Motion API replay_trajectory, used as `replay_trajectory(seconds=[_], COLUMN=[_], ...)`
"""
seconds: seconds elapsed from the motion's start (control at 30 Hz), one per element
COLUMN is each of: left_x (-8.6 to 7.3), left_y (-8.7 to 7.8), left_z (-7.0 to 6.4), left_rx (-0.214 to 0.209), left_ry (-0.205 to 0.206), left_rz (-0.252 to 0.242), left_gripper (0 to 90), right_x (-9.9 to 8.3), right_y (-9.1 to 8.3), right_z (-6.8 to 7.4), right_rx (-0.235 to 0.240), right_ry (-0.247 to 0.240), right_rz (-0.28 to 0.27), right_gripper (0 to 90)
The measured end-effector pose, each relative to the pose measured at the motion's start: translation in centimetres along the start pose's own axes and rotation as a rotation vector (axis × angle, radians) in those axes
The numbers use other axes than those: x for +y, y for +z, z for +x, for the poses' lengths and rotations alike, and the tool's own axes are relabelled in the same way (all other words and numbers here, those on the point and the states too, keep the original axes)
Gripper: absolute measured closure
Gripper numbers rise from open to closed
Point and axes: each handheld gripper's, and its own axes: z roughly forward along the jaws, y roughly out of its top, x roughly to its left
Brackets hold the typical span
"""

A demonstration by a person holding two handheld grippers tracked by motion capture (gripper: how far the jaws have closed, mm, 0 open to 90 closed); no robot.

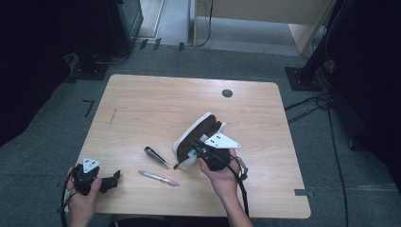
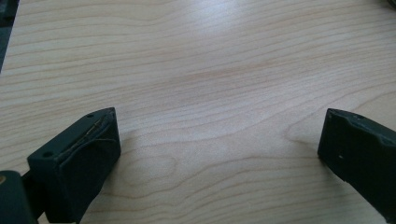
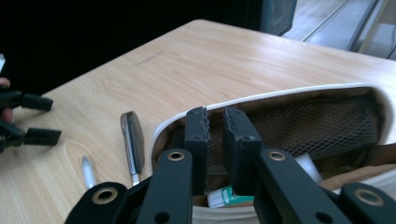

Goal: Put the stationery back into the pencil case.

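Observation:
A white pencil case (image 1: 198, 135) with a brown mesh lining lies unzipped at the middle of the table; its inside (image 3: 299, 121) shows in the right gripper view. My right gripper (image 1: 192, 145) (image 3: 215, 116) reaches into the near end of its mouth, jaws almost together, with nothing between the tips. A white and green item (image 3: 229, 197) lies in the case just under them. My left gripper (image 1: 115, 181) (image 2: 219, 121) rests open and empty at the table's near left. A dark pen (image 1: 156, 156) (image 3: 132, 140) and a silver pen (image 1: 159, 178) (image 3: 88, 169) lie between the two grippers.
The wooden table (image 1: 156, 104) has a round cable hole (image 1: 227, 93) at the back. Dark equipment stands (image 1: 312, 71) and cables (image 1: 312, 101) are on the carpet around it. The left gripper (image 3: 55, 119) appears at the left edge of the right gripper view.

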Motion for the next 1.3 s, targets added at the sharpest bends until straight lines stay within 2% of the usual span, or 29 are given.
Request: replay_trajectory(seconds=[0.1, 0.33, 0.5, 0.93, 1.3], left_x=[0.0, 0.0, 0.0, 0.0, 0.0], left_y=[0.0, 0.0, 0.0, 0.0, 0.0], left_z=[0.0, 0.0, 0.0, 0.0, 0.0], left_rx=[0.0, 0.0, 0.0, 0.0, -0.002], left_ry=[0.0, 0.001, 0.001, 0.001, 0.002], left_rz=[0.0, 0.001, 0.001, 0.001, 0.0], left_gripper=[0.0, 0.0, 0.0, 0.0, 0.0], right_x=[0.0, -0.4, -1.4, -4.5, -6.1], right_y=[-0.5, -1.8, -2.1, -0.7, 0.6], right_z=[0.3, 1.6, 2.4, 4.1, 5.2], right_rx=[-0.003, 0.045, 0.082, 0.162, 0.188], right_ry=[0.001, -0.013, -0.032, -0.067, -0.111], right_rz=[-0.02, -0.049, -0.036, 0.017, 0.068], right_gripper=[77.8, 76.6, 76.1, 76.6, 76.4])
